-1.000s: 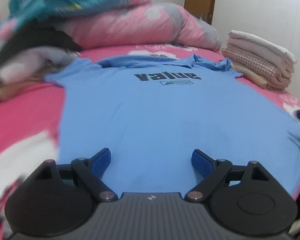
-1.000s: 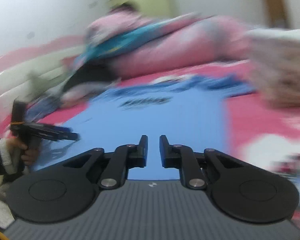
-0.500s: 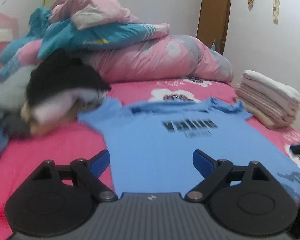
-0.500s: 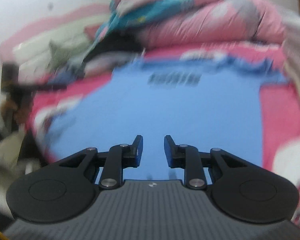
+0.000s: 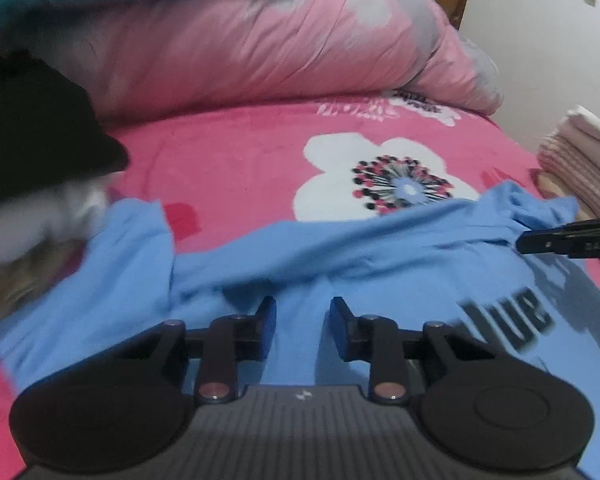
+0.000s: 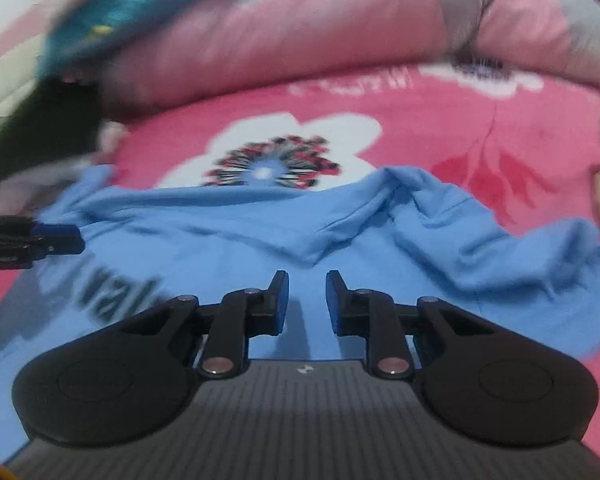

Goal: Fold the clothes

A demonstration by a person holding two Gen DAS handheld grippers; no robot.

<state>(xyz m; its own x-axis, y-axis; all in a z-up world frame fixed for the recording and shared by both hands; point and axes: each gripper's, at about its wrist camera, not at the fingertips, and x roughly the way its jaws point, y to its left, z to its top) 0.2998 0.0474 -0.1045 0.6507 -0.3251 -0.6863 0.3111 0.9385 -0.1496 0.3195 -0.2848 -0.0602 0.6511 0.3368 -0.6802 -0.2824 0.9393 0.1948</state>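
- Currently, the blue T-shirt (image 5: 340, 256) lies spread on the bed (image 5: 236, 160), print side up, with its collar end toward the pink duvet (image 5: 260, 40) and both shoulders rumpled.
- Risk: the shoulder fabric (image 6: 380, 216) is bunched into loose ridges. A pinch taken there may catch one layer only, in which case the fold would come out skewed.
- Risk: both views are blurred. A closure made before the gripper settles could miss the seam or drag the shirt across the bedsheet.
- Risk: the left sleeve (image 5: 132, 248) lies against the pile of dark and pale clothes (image 5: 32, 184). A wide sweep there could snag that pile.
- Left gripper (image 5: 302, 322): the jaws are closing and stand a narrow gap apart above the shirt near the collar. No fabric is visible between the pads, so nothing is grasped yet.
- Right gripper (image 6: 307, 298): the jaws are also closing, nearly together, over the shirt just below the right shoulder fold. The gap shows only shirt beneath it, and no cloth is pinched.
- The stack of folded laundry (image 5: 580, 152) sits at the bed's right edge, clear of the work area.
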